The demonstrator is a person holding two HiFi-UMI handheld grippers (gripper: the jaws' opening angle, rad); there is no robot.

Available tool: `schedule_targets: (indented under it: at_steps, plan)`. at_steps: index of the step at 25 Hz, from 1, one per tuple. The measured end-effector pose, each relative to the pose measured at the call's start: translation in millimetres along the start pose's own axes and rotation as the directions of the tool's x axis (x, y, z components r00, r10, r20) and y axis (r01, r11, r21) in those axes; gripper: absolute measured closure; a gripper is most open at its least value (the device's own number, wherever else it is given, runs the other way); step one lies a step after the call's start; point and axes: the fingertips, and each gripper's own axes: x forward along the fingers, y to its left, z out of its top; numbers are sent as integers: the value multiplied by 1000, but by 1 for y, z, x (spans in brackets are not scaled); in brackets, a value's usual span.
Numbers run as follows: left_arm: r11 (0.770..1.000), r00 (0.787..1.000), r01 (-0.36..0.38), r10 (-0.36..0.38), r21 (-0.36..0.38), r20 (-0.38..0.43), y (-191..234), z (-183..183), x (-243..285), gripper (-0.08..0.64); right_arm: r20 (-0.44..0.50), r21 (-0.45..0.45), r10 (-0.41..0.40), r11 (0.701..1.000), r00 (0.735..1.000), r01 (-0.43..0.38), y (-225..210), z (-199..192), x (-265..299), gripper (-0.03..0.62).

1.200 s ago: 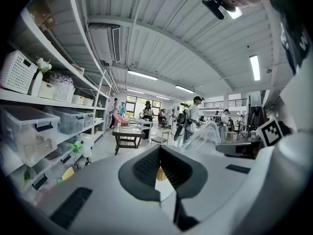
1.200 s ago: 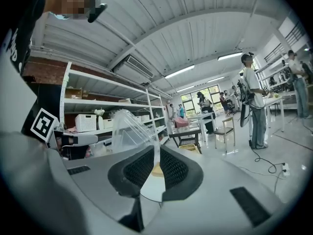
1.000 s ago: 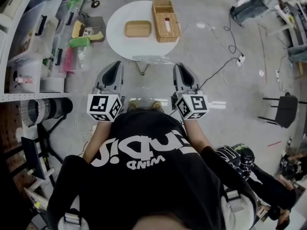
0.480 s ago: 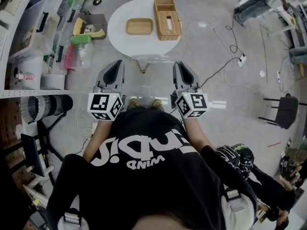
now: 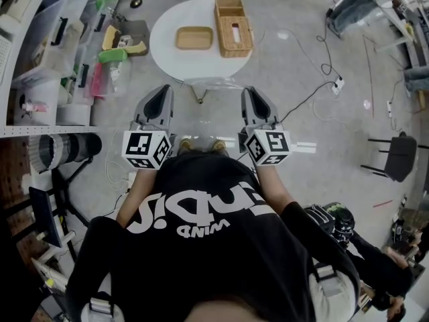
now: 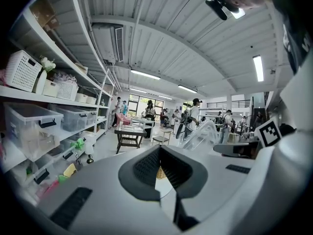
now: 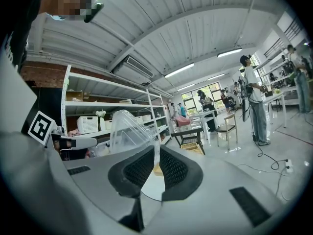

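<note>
A clear plastic bag [image 5: 213, 84] hangs stretched in the air between my two grippers, above the floor and just short of a round white table [image 5: 167, 52]. My left gripper [image 5: 158, 100] is shut, and the bag's thin edge seems pinched in its jaws; the bag [image 6: 203, 135] bulges off to the right of them. My right gripper [image 5: 252, 102] is shut on the bag [image 7: 128, 126], which rises from the jaw line and balloons to the left. On the table lie a shallow wooden tray [image 5: 194, 38] and a wicker box [image 5: 232, 27].
Shelves with plastic bins [image 6: 34, 126] and white baskets [image 7: 88, 124] line the left side. Toys and clutter [image 5: 114, 45] lie on the floor left of the table. Cables [image 5: 315, 66] trail on the floor at the right. People [image 7: 254, 99] and a dark table [image 6: 128, 132] stand far ahead.
Both grippers stay shut on the bag in much the same place. The views have shifted only slightly.
</note>
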Motion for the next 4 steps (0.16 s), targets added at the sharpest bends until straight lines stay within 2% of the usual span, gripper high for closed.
schedule_targets:
  at_steps: [4]
  plan:
    - [1000, 1000, -3, 3, -2, -1, -1, 0, 2, 561, 0, -1, 9, 1000, 1000, -9, -1, 1, 2, 558]
